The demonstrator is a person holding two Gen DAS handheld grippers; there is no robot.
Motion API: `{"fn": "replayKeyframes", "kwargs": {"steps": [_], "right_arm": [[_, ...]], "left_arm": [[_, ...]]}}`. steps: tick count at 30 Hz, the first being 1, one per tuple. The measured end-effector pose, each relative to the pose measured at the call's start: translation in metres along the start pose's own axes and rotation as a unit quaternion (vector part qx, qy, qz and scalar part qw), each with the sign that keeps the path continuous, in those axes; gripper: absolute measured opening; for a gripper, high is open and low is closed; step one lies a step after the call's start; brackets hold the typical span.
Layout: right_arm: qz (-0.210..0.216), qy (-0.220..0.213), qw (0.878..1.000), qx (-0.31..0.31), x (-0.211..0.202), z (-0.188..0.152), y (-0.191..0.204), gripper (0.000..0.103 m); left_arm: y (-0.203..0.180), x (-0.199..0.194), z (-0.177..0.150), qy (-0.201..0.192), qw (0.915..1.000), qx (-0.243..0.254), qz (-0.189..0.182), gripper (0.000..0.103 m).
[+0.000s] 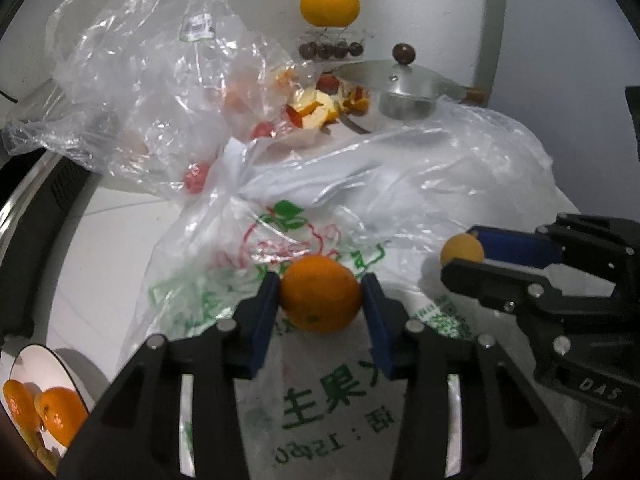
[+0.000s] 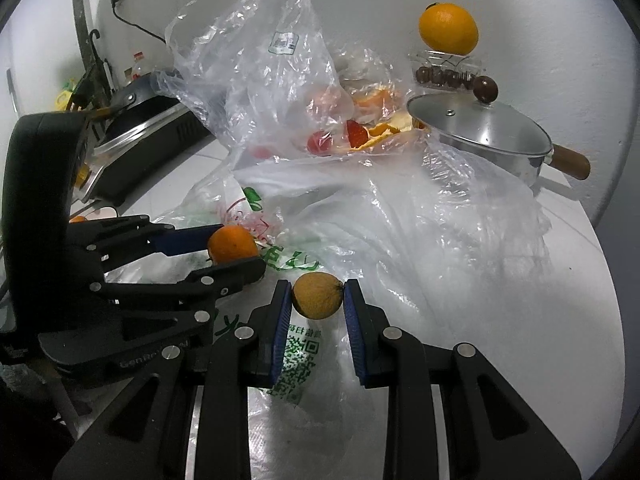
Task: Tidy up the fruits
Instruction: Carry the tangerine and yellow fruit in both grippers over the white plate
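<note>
Left hand-held gripper: the left hand-held gripper (image 1: 321,295) has its blue pads against both sides of a round, deep-orange mandarin (image 1: 321,294), lifted just above the printed bag; I judge it clamped on the fruit.
Right hand-held gripper: the right hand-held gripper (image 2: 318,296) is clamped on a smaller, dull yellow-orange round fruit (image 2: 318,295), near and to the right of the mandarin.
Done so far: a white plate (image 1: 68,372) at the near left edge already carries several orange mandarins.
Left to do: both held fruits seem not yet set down; a crumpled clear plastic bag (image 1: 152,80) further back shows red fruit and orange peel, and a large orange (image 1: 330,3) sits on a clear box of dark round fruit (image 1: 331,49) at the far wall, beside a lidded steel pan (image 2: 492,136).
Writing: the white plastic bag with green print (image 1: 320,400) on the surface shows Chinese characters, one reading "果", digits I cannot read surely, and a green QR code (image 2: 298,364); the right gripper's body reads "DAS".
</note>
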State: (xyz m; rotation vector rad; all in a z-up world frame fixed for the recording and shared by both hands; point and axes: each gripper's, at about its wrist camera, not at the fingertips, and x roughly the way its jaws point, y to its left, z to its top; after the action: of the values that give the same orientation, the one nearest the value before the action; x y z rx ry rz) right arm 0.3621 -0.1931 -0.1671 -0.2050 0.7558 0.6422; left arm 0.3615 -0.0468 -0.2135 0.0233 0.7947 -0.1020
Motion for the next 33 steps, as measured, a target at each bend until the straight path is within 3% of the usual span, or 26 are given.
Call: {"fn": "replayKeyframes", "kwargs": {"steps": [33], "right_arm": [[-0.052,-0.065,0.996,-0.027,-0.088,-0.005,0.061,0.029]], "left_arm": [[0.002,-0.142,-0.025,-0.118,0.9929,0.011,-0.008,0.043]]}}
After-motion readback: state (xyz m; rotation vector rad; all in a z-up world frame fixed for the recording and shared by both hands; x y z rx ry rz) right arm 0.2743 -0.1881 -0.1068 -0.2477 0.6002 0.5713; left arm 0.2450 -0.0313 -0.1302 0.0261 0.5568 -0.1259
